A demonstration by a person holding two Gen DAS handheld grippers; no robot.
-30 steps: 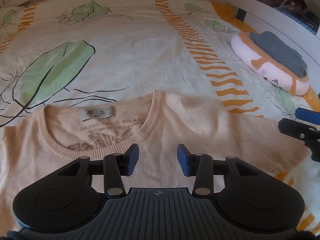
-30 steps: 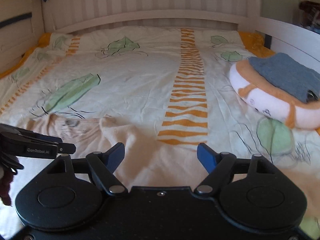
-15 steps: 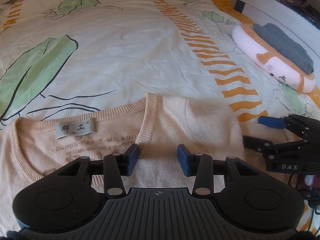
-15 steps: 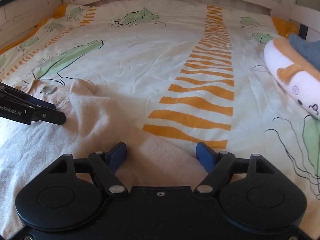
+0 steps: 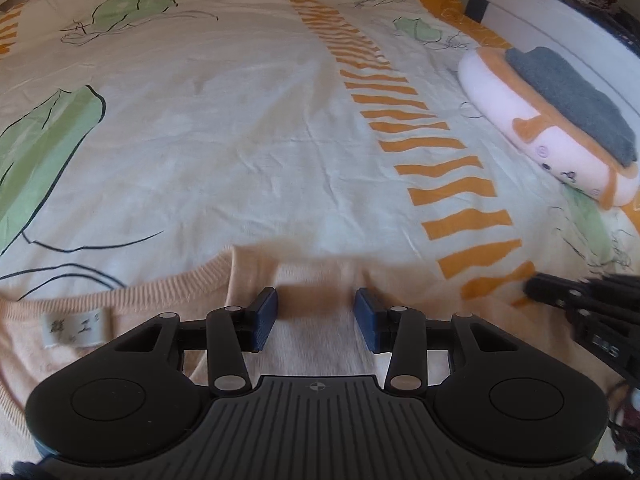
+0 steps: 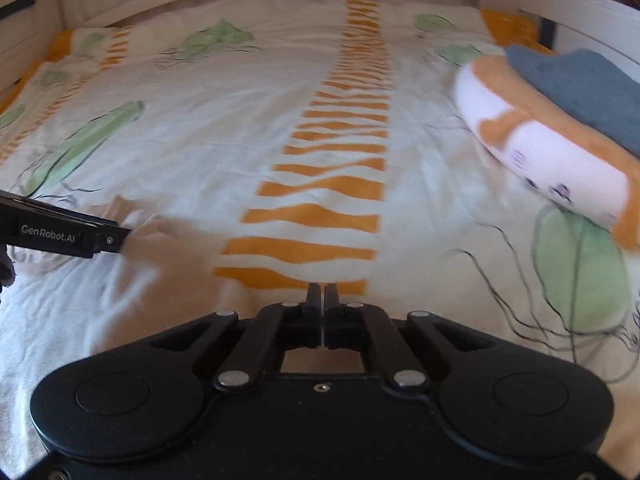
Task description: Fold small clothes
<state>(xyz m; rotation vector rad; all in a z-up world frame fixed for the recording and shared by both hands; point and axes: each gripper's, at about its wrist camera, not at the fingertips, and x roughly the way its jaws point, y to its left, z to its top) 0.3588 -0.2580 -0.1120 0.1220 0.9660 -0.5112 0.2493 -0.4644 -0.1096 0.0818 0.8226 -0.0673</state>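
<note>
Left claw (image 5: 315, 316): jaws parted — blue pads (image 5: 264, 318) well apart, held low, pointing forward.
Right claw (image 6: 321, 300): jaws pressed together — held low.

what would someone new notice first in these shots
Probably the peach sweater spread across the near edge of the leaf-print bedsheet, with the open left gripper over its shoulder beside the ribbed collar. Next, the pink-and-orange plush at the right side of the bed, with a grey folded cloth on top. The right gripper is shut at the sweater's edge; whether it pinches fabric is unclear.
</note>
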